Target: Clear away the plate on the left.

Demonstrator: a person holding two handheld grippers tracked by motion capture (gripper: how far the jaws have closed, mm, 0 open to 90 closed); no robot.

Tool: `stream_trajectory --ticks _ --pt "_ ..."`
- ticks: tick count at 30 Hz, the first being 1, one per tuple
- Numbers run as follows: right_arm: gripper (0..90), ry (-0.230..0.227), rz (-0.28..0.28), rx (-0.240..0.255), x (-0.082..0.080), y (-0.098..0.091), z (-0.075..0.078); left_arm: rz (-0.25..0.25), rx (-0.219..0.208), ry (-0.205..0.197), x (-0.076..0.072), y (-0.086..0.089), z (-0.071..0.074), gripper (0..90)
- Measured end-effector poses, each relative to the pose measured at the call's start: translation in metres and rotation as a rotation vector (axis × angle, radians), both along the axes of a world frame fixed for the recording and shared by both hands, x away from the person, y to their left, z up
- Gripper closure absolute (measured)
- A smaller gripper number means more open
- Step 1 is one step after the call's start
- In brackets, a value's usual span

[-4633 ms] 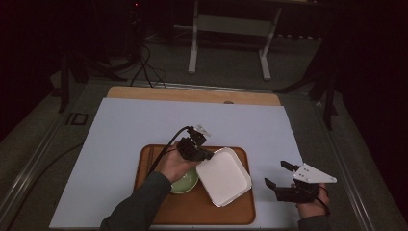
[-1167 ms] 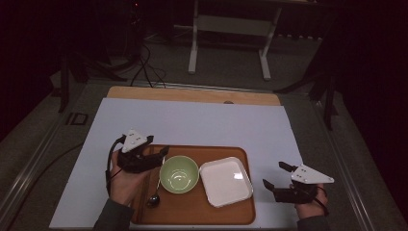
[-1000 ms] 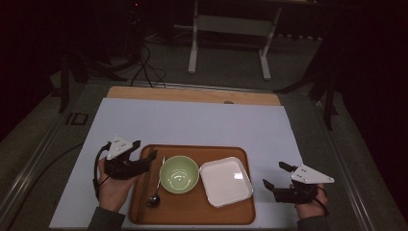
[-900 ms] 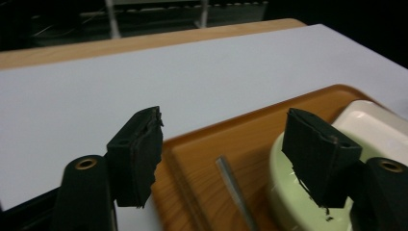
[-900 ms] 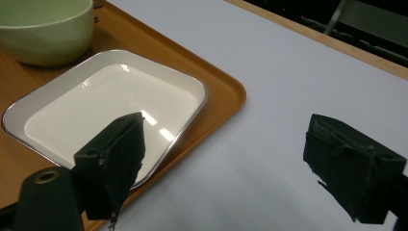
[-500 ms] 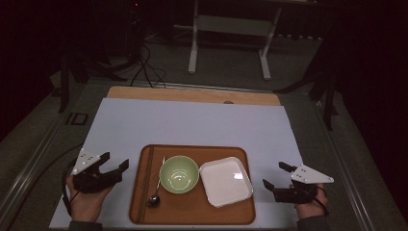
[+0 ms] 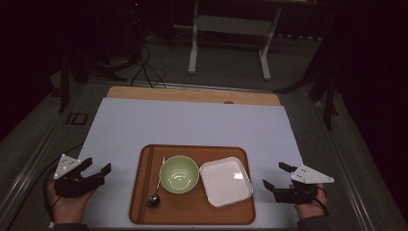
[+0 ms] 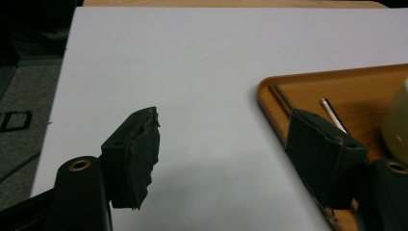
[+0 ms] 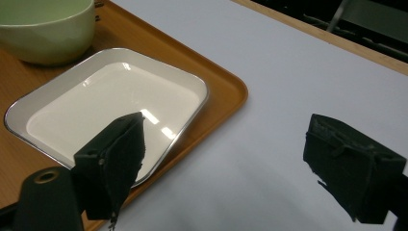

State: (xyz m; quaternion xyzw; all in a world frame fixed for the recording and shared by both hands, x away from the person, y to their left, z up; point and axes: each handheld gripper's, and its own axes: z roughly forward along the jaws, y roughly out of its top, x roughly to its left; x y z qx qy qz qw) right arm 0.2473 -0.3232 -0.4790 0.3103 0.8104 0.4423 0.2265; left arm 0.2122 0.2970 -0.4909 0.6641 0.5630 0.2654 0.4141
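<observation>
While both grippers hang off to either side of the table, the high view shows a wooden tray [image 7: 192, 214] lying on the white sheet [image 7: 192, 125] between them. On the tray a green bowl [image 7: 179, 173] sits near the middle, a white square plate [image 7: 226, 181] lies just beside it on the right, its corner about touching the bowl, and a spoon [image 7: 157, 187] lies along the bowl's left side with its scoop toward the near edge. A pair of chopsticks [image 7: 147, 180] runs along the tray's left part. The left gripper [image 7: 96, 172] is held over the sheet's near left corner, apart from the tray, its jaws spread wide with nothing between them. The right gripper [image 7: 275, 176] is held near the sheet's right edge, also apart from the tray, its jaws wide and empty.

From the left gripper view, the left gripper [image 8: 226, 154] has its two black jaws far apart over bare sheet [image 8: 192, 62]. The tray's rounded corner [image 8: 269, 96] lies beside the right-hand jaw, with the chopsticks [image 8: 281, 98] and the spoon's thin handle [image 8: 331, 111] on it and the pale side of the bowl [image 8: 397, 125] at the picture's edge.

From the right gripper view, the right gripper [image 9: 223, 159] likewise has its jaws wide with nothing held. The plate [image 9: 115, 106] lies on the tray [image 9: 226, 96] past the left-hand jaw, the bowl [image 9: 45, 29] stands behind it, and the other jaw is over the sheet [image 9: 288, 77].
</observation>
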Motion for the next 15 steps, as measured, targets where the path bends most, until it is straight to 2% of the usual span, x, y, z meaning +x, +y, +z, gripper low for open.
stream_trajectory --ticks 9,15 --pt "14.4 0.002 -0.005 -0.003 0.001 0.000 0.000 -0.008 -0.022 -0.007 0.004 0.003 0.000 29.4" --pt "14.4 0.003 -0.004 -0.007 0.002 0.000 -0.001 -0.021 -0.026 -0.005 0.012 -0.004 -0.002 29.9"
